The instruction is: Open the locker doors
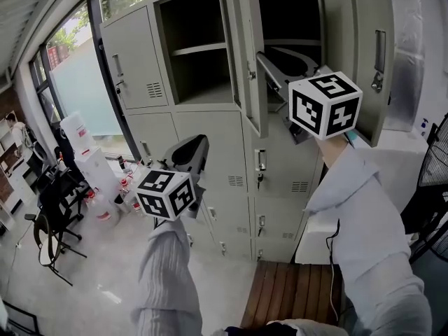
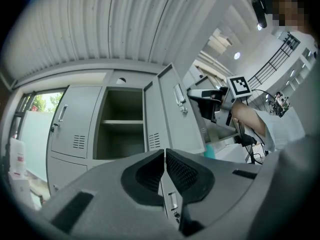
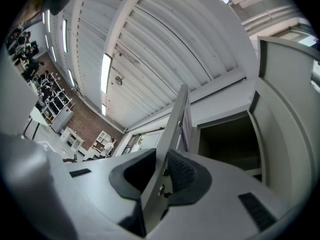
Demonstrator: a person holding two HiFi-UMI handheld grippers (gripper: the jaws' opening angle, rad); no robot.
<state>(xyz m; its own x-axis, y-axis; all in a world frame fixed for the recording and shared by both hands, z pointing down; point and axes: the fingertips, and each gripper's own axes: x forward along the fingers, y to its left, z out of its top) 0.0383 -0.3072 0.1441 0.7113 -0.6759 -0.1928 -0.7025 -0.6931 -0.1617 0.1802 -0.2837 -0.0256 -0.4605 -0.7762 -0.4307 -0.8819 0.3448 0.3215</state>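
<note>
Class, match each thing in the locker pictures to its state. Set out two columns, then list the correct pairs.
1 left gripper
2 right gripper
3 top-left locker door
4 top middle locker

A clamped on the open locker door
B closed
C standing open
D jaws together, nothing between

Pairs: 1-D, 2-A, 3-B, 4-C

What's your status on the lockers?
Left gripper shut, empty, held low. Right gripper clamped on grey metal upper locker door edge, door open. Lower locker doors closed. Nothing visible blocking it.

A black chair (image 1: 54, 219) stands near stacked white containers (image 1: 84, 152).
</note>
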